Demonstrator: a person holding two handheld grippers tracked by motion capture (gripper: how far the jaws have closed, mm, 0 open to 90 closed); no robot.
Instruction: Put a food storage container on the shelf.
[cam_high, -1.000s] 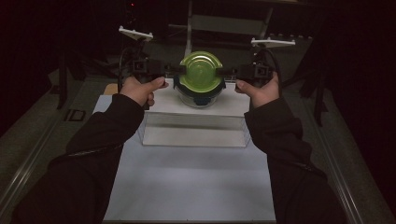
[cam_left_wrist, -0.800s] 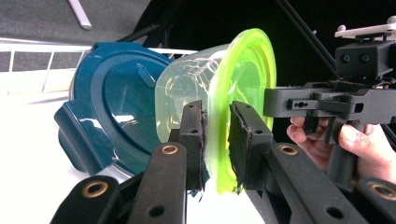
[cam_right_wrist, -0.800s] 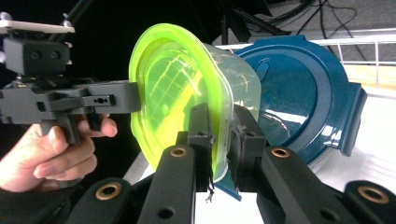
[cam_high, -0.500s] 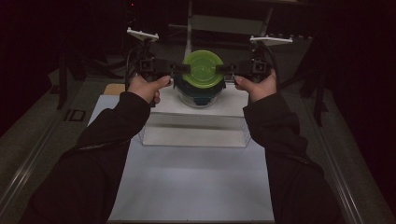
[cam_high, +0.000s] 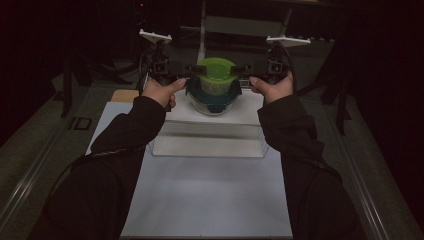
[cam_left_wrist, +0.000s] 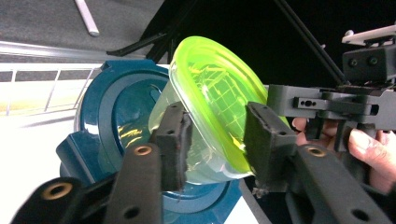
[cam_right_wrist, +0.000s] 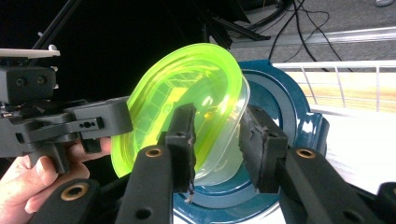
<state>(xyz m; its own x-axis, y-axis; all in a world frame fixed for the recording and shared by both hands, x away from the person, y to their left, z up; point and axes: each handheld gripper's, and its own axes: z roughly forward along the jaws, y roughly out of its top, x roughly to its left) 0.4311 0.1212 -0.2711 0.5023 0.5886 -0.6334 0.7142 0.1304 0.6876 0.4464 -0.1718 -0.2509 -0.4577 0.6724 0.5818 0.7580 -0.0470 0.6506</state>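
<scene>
The left gripper (cam_left_wrist: 215, 140) has just been opening its jaws; they now stand apart astride the rim of the green-lidded container (cam_left_wrist: 210, 112), and its pads seem to be off the plastic, though the angle makes that hard to judge. The right gripper (cam_right_wrist: 217, 144) has likewise just been opening, its jaws parted on either side of the same rim from the opposite side. In the high view the left gripper (cam_high: 187, 80) sits at nine o'clock of the container (cam_high: 216, 75) and the right gripper (cam_high: 242, 80) at three o'clock. The container rests on a blue-lidded container (cam_high: 212, 97), which stands on a clear box (cam_high: 210, 132) atop the white table (cam_high: 210, 200).
</scene>
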